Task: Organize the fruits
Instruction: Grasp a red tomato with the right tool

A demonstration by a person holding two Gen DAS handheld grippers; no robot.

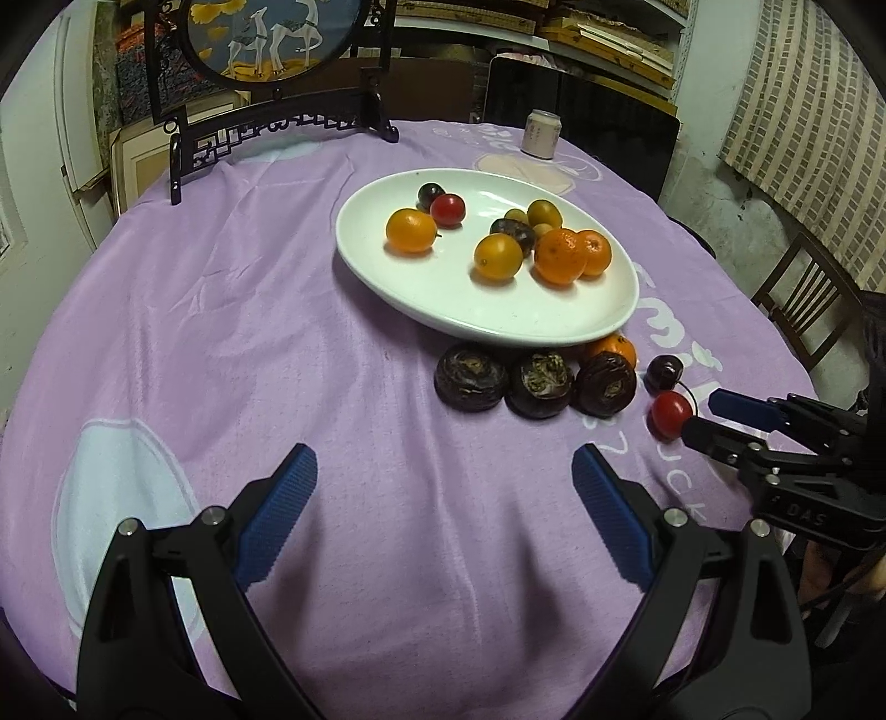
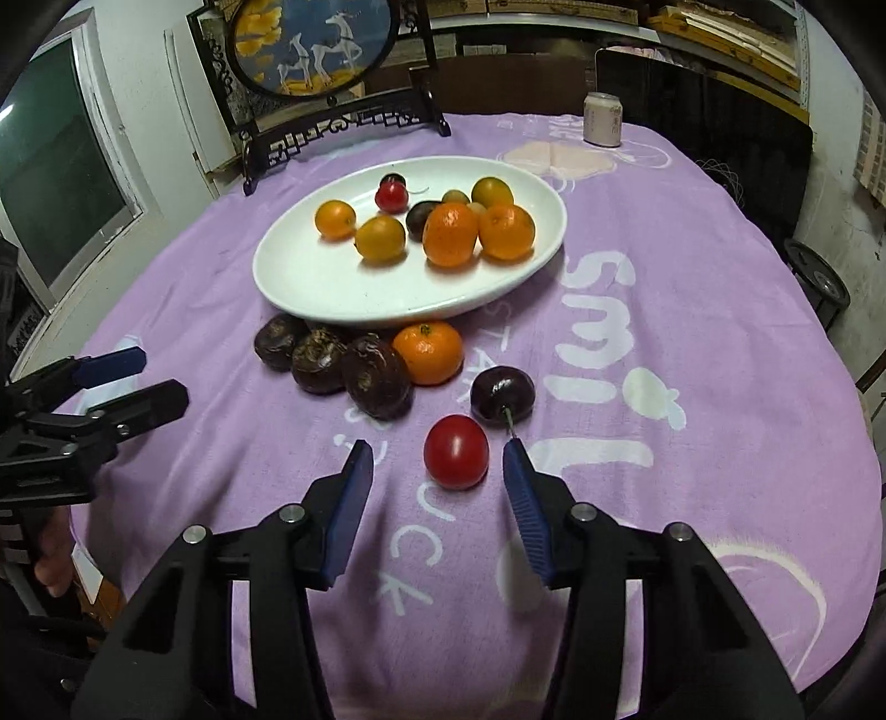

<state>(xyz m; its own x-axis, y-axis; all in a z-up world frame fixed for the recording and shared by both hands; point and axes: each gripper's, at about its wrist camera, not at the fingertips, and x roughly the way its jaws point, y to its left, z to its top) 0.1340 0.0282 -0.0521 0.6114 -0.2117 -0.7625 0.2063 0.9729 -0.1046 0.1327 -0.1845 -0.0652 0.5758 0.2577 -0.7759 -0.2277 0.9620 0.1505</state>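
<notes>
A white oval plate (image 1: pixel 470 310) (image 2: pixel 332 293) on the purple cloth holds several fruits: mandarins, yellow-orange ones, a red one and dark ones. In front of it lie three dark brown chestnuts (image 1: pixel 540 383) (image 2: pixel 324 360), a mandarin (image 2: pixel 427 353), a dark cherry (image 2: pixel 502 394) (image 1: pixel 664 372) and a red tomato (image 2: pixel 456 451) (image 1: pixel 671 414). My right gripper (image 2: pixel 436 462) (image 1: pixel 706 415) is open, its blue pads on either side of the red tomato without touching it. My left gripper (image 1: pixel 444 462) (image 2: pixel 158 376) is open wide over bare cloth, short of the chestnuts.
A pale drink can (image 1: pixel 541 134) (image 2: pixel 603 126) stands at the far side of the round table. A black carved stand with a round deer picture (image 1: pixel 277 44) (image 2: pixel 310 50) sits at the back left. A wooden chair (image 1: pixel 803 310) is beyond the right edge.
</notes>
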